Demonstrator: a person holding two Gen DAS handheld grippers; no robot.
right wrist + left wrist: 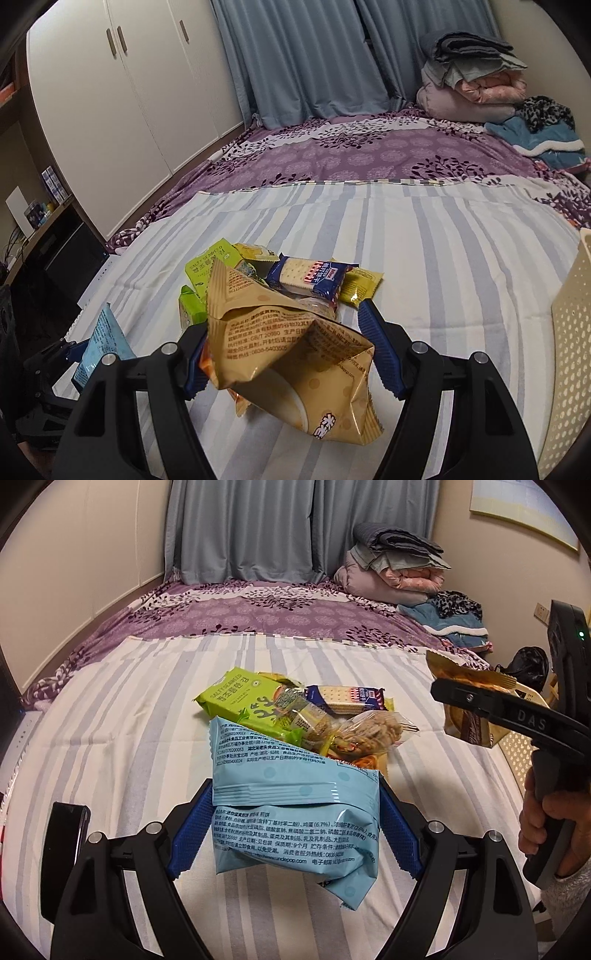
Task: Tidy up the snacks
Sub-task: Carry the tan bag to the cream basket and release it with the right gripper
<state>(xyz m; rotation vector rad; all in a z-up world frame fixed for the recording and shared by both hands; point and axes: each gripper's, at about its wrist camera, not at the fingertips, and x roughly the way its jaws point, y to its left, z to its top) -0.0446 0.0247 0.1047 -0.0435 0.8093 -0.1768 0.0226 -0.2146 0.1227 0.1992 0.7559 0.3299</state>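
Observation:
My left gripper (295, 823) is shut on a light blue snack bag (295, 805) and holds it above the striped bed sheet. My right gripper (291, 354) is shut on a tan snack bag (291, 365), also off the sheet; it shows in the left wrist view (469, 701) at the right. A pile of snacks lies ahead: a green seaweed pack (240, 705), a blue cracker pack (347, 698), a clear bag of biscuits (369, 734). A cream perforated basket (569, 354) stands at the right.
The bed has a purple floral cover (369, 155) beyond the striped sheet (443, 258). Folded quilts and clothes (480, 81) are stacked at the far right corner. White wardrobe doors (110, 92) and a desk stand left of the bed.

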